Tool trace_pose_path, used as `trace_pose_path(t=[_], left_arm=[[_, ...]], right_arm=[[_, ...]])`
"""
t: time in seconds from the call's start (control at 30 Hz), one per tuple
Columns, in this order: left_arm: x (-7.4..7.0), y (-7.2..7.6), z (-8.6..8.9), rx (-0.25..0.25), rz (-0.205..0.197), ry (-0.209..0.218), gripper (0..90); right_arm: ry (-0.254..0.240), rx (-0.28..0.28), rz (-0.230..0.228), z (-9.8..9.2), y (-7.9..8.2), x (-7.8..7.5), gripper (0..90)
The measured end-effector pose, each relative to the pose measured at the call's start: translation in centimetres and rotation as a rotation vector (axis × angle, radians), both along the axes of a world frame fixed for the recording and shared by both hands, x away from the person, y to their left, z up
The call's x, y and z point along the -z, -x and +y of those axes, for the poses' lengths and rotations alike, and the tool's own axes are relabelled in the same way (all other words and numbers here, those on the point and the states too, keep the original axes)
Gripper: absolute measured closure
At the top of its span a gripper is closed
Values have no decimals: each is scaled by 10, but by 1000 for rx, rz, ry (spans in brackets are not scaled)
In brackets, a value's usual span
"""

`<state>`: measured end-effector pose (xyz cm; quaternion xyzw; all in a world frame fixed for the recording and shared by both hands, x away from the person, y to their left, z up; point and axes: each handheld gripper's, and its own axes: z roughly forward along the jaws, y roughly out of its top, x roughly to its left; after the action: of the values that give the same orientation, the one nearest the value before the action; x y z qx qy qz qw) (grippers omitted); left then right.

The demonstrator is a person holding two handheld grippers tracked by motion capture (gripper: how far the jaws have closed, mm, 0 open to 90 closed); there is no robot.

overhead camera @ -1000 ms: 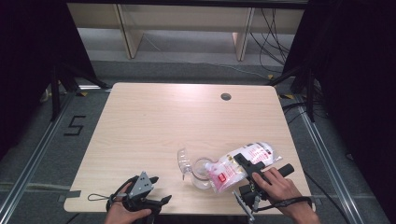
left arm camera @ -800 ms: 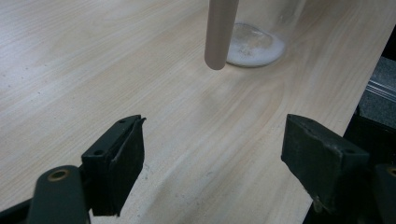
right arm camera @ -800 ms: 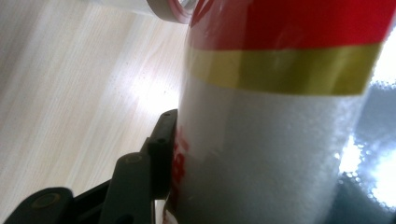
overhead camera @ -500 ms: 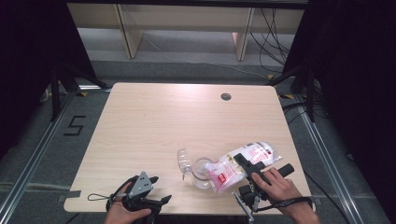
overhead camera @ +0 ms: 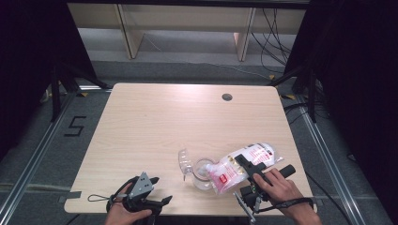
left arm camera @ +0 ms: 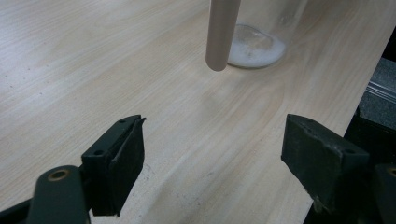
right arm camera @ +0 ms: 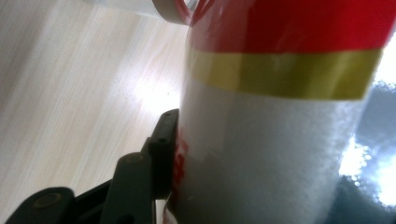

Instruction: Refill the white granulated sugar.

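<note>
Pale wooden table [overhead camera: 155,122]; right gripper [overhead camera: 248,169] clamps the pouch [overhead camera: 244,164]; left gripper [overhead camera: 152,199] gapes.

A bag [right arm camera: 275,140] of white granules, banded red and yellow across its upper part, is pressing flat against the inner face of the right gripper [right arm camera: 175,154], whose one visible black jaw is lying along the bag's left side. Beyond the jaw's tip, pale wooden table [right arm camera: 70,93] is stretching away, and a clear container's rim [right arm camera: 170,11] is peeking above the bag.
</note>
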<state>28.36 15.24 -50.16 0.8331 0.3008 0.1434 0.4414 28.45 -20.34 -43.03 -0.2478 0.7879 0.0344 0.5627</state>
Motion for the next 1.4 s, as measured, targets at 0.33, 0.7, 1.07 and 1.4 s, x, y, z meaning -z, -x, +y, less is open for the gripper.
trace_pose_path(t=[0.33, 0.7, 1.07, 1.4], left_arm=[[0, 1, -1, -7, 2, 8, 208], [0, 1, 0, -14, 4, 3, 205], [0, 0, 0, -2, -1, 18, 202], [1, 0, 0, -3, -1, 22, 202]], right_arm=[[9, -14, -4, 0, -1, 0, 553], [-18, 15, 11, -2, 0, 1, 555], [6, 9, -6, -2, 0, 1, 557], [0, -1, -29, -2, 1, 1, 558]])
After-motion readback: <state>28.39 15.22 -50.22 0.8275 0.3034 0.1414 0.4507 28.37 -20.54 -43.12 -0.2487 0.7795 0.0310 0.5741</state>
